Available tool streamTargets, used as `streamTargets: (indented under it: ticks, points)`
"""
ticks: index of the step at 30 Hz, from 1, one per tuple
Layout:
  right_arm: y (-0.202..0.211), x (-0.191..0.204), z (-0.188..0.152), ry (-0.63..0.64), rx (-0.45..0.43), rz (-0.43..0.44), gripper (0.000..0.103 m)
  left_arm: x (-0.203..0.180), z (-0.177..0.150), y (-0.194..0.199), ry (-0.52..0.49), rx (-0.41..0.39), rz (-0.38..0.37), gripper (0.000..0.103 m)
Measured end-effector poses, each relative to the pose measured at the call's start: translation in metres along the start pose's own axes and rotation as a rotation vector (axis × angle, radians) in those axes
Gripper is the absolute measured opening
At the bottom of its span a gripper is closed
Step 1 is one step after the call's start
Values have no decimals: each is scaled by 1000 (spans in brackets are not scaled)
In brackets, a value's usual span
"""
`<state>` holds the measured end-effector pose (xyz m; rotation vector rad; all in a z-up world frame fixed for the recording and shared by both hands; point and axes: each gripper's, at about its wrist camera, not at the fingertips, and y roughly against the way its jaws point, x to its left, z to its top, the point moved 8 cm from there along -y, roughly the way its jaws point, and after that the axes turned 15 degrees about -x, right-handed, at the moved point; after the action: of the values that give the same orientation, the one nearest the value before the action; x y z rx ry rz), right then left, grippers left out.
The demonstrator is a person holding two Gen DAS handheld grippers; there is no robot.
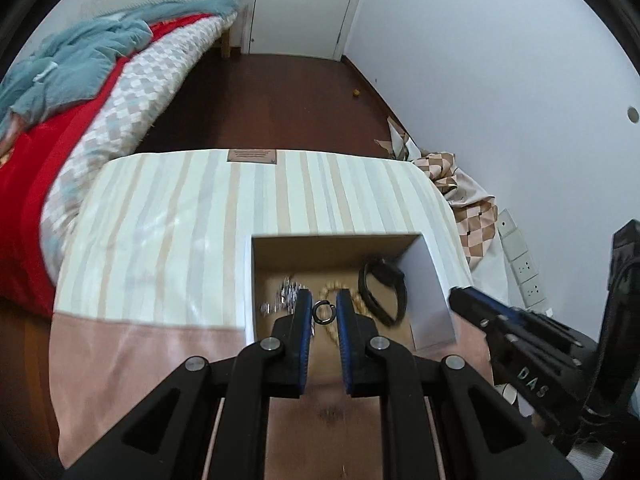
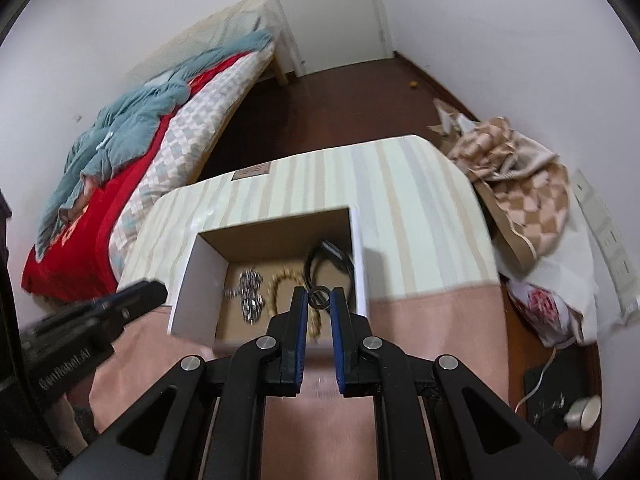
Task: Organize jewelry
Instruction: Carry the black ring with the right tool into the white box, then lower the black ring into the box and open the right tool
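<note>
An open white box (image 1: 426, 284) (image 2: 200, 280) sits on a striped, pink-edged cloth surface (image 1: 168, 220) (image 2: 420, 208). Inside lie a silver chain (image 1: 284, 298) (image 2: 250, 288), a gold bead bracelet (image 1: 332, 286) (image 2: 280, 280) and a black band (image 1: 380, 284) (image 2: 326, 260). My left gripper (image 1: 323, 312) hangs above the box, shut on a small dark ring (image 1: 323, 312). Likewise my right gripper (image 2: 319, 298) is shut on a dark ring (image 2: 319, 298). Each gripper shows in the other's view, the right gripper (image 1: 472, 304) at the right and the left gripper (image 2: 148, 290) at the left.
A bed with red and blue covers (image 1: 60, 92) (image 2: 120, 128) runs along the left. Dark wood floor (image 1: 280, 96) leads to a white door (image 1: 304, 4). Checked cloth (image 1: 452, 184) (image 2: 516, 172) is heaped against the right wall, near wall sockets (image 1: 524, 264).
</note>
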<state>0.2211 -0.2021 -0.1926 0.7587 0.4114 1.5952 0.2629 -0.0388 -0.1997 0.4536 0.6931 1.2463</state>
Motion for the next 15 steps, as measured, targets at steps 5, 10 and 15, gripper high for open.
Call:
streamTargets:
  ticks: [5, 10, 15]
  points:
    - [-44, 2, 12, 19, 74, 18, 12, 8, 10, -37, 9, 81, -22, 10]
    - [-68, 5, 15, 39, 157, 38, 13, 18, 13, -58, 29, 138, 13, 11]
    - [-70, 5, 16, 83, 163, 11, 29, 24, 21, -57, 19, 125, 51, 54]
